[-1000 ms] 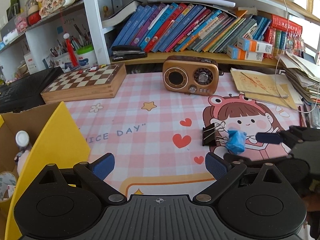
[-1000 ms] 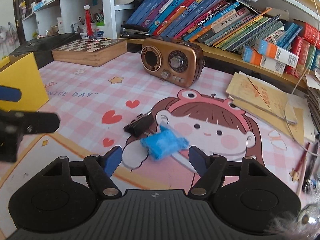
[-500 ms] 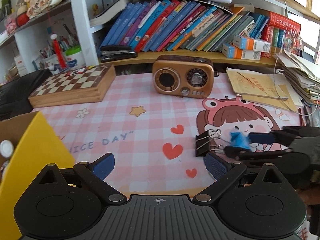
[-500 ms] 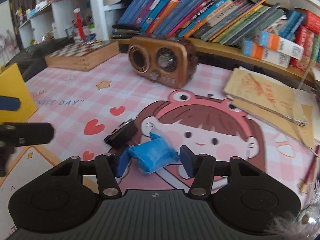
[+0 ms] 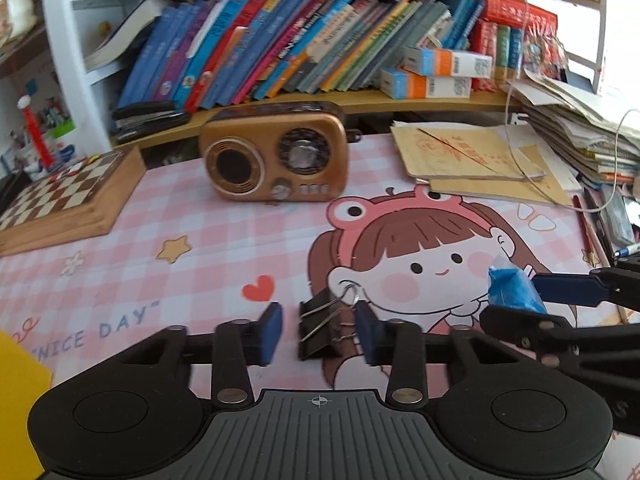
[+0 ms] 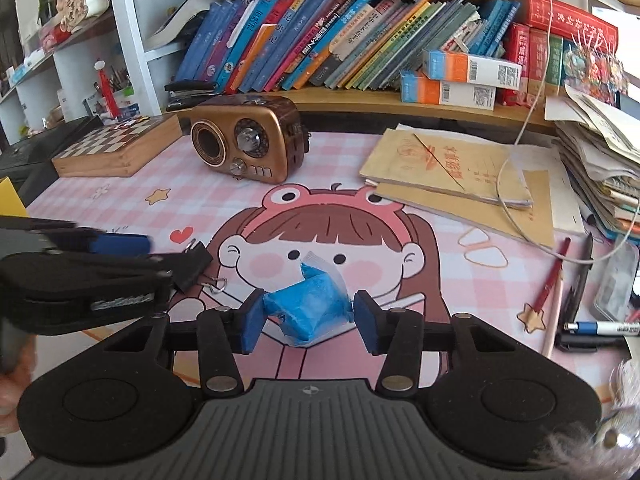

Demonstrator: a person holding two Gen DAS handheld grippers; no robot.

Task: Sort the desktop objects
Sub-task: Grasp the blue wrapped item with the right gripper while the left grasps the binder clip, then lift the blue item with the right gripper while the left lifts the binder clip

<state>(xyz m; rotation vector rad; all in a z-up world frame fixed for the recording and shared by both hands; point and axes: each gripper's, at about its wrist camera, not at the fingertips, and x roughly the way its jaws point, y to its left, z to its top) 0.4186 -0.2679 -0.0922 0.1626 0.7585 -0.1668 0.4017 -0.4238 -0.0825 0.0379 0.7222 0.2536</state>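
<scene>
Brown retro radio (image 6: 247, 143), wooden chessboard box (image 6: 116, 148), leaning row of books (image 6: 332, 52), yellowed notebooks (image 6: 452, 168)

We see a pink-and-white checked desk mat (image 6: 120, 184) printed with a brown-haired cartoon girl, red hearts and yellow stars. On the mat sit a black binder clip (image 5: 320, 330) and a bright blue packet (image 6: 308, 306). Behind them stands a copper-brown radio (image 6: 246, 142); left of the radio lies a brown-and-cream chequered chessboard (image 6: 116, 140). Both grippers have dark blue pads (image 5: 270, 330) on black bodies.
</scene>
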